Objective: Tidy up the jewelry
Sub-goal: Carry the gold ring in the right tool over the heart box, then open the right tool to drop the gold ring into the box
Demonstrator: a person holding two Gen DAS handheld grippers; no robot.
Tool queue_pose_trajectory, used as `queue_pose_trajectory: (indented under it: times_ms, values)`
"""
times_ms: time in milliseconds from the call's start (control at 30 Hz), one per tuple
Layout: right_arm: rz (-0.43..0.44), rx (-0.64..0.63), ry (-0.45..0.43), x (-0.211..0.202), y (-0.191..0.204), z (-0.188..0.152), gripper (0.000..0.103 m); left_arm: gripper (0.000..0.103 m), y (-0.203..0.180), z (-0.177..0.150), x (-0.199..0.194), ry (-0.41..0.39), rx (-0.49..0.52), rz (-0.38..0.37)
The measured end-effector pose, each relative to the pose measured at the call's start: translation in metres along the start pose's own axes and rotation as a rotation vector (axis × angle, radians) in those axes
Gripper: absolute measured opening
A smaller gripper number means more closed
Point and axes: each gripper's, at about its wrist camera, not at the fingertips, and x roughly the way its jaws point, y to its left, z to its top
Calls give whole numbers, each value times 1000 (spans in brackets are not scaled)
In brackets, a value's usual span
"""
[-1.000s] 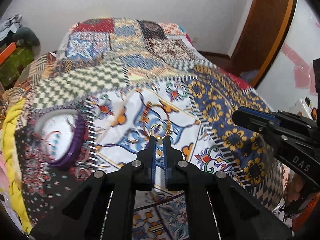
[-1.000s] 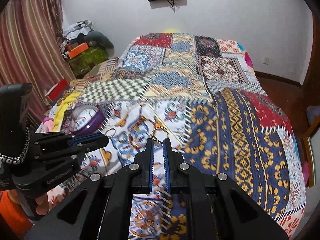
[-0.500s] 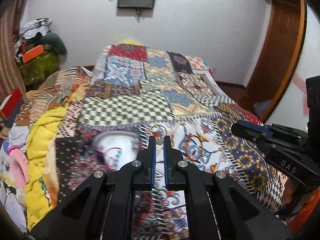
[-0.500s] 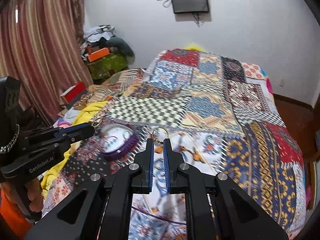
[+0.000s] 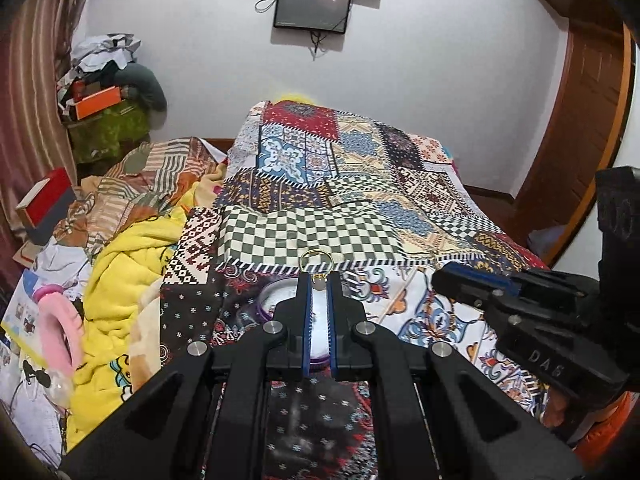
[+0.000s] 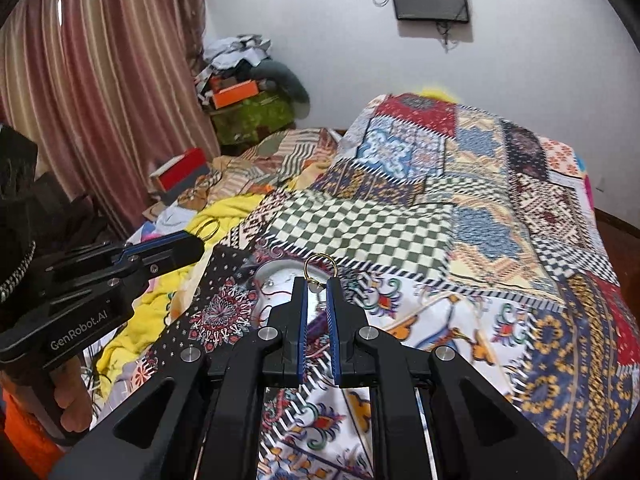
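Each gripper pinches a small gold hoop earring by its clasp. In the left wrist view my left gripper (image 5: 318, 280) is shut on one hoop (image 5: 316, 257), which stands above the fingertips. Beneath those fingers lies a round purple jewelry box (image 5: 262, 311) with a white inside, on the patchwork bedspread (image 5: 304, 236). In the right wrist view my right gripper (image 6: 318, 285) is shut on the other hoop (image 6: 319, 263), just over the same box (image 6: 276, 278). The left gripper (image 6: 180, 246) shows at the left with its hoop (image 6: 208, 228). The right gripper (image 5: 468, 278) shows at the right.
A yellow blanket (image 5: 120, 264) and loose clothes lie left of the bed. A red box (image 5: 48, 200), a cluttered green stand (image 5: 108, 128) and a striped curtain (image 6: 100, 100) stand beyond. A wooden door (image 5: 588, 112) is at the right.
Both grippers have swung left across the bedspread with their hoops still pinched. The purple box has come from the left side to right under both sets of fingers.
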Motion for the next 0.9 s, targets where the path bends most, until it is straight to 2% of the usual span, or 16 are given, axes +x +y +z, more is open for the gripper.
queue_pose_trajectory:
  times_ms: [400,900]
  values:
    - [13,-64,117,64,12,3,8,5,31,-4,52,87,-53,-44]
    - [7,-117,186,96,13,1,8,5,39,-10,88,141,-50,-70]
